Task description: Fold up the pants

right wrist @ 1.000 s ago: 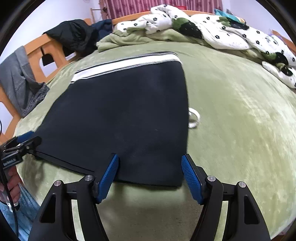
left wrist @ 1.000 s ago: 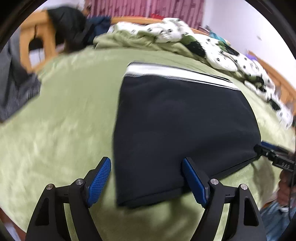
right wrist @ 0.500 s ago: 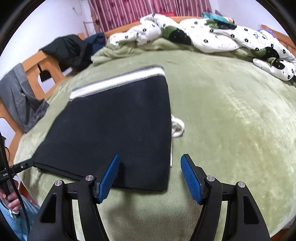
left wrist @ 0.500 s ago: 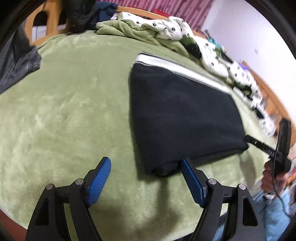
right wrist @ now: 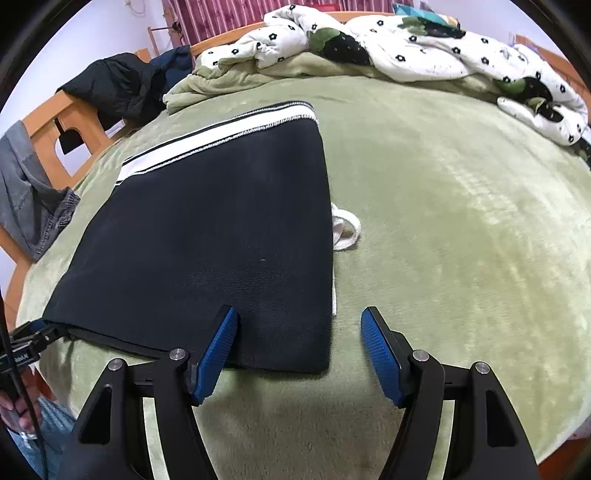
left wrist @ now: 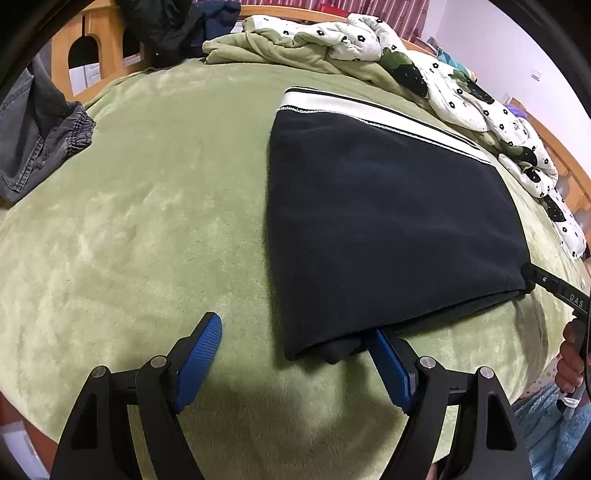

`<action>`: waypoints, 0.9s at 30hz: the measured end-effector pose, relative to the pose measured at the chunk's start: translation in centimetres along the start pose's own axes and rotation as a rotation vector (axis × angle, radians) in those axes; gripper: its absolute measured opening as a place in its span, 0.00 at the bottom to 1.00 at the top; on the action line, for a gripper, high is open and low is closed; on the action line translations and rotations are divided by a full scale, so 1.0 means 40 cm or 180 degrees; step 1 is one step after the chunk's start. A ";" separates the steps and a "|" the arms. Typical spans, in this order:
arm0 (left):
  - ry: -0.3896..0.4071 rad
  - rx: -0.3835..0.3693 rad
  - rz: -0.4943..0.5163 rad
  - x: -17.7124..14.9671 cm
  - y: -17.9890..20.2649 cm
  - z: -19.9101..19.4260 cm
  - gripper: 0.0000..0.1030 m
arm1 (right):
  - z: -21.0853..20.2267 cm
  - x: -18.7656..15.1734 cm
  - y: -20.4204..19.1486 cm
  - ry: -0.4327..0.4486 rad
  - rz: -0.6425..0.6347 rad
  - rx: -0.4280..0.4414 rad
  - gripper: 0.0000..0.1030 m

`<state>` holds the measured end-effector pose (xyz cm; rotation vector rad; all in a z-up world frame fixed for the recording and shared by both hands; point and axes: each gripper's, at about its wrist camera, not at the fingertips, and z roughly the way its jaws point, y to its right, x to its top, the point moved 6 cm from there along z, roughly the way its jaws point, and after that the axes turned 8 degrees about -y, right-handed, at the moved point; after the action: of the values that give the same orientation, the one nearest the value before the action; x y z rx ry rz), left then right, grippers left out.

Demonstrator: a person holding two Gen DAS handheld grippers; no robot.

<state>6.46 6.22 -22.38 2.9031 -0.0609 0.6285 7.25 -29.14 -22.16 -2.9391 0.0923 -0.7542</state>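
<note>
On my far left a grey denim garment (left wrist: 40, 136) hangs over the wooden bed frame (left wrist: 94, 51), with a dark jacket (left wrist: 166, 26) heaped on the rail behind it. My left tongs (left wrist: 291, 354) stand open, their jaws having just been widening — the left blue pad (left wrist: 199, 363) hovers over the bare green plush bed cover (left wrist: 147, 206), while the right blue pad (left wrist: 388, 365) sits against the near left corner of the folded black fleece pants (left wrist: 380, 214). Only that corner lies between the jaws and nothing is pinched.

The pants lie flat in the middle of the bed, folded into a squarish block, white waistband (left wrist: 369, 110) with its black stripes at the far edge. A loop of white drawstring (right wrist: 345, 229) pokes out from the right side of the block.

My right tongs (right wrist: 299, 349) are open too — their left pad (right wrist: 216, 360) is over the near hem, their right pad (right wrist: 380, 360) over bare cover just beside the pants' near right corner, which sits in the gap unclamped.

Across the far right a rumpled white quilt with black flowers (right wrist: 424, 51) lies bunched along the bed's edge, with a crumpled green blanket (right wrist: 229, 81) beside it.
</note>
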 end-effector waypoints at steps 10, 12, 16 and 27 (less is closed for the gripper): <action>0.0228 0.0065 -0.0001 -0.017 -0.001 -0.099 0.73 | -0.047 -0.040 -0.006 0.0074 0.0178 -0.0060 0.66; 0.0364 -0.0072 0.0015 -0.016 0.016 -0.145 0.73 | -0.090 -0.045 -0.016 0.0222 0.0200 -0.0019 0.66; 0.0611 -0.0132 0.0066 -0.019 0.063 -0.237 0.73 | -0.179 -0.060 -0.054 0.0454 0.0172 -0.0076 0.66; 0.0779 -0.0197 -0.0039 -0.064 0.138 -0.389 0.75 | -0.389 -0.115 -0.149 0.0680 -0.0050 -0.0148 0.86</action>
<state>-2.60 3.53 -8.61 2.7423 -0.0304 0.9558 -4.09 -24.18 -10.08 -2.8947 0.1053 -1.0805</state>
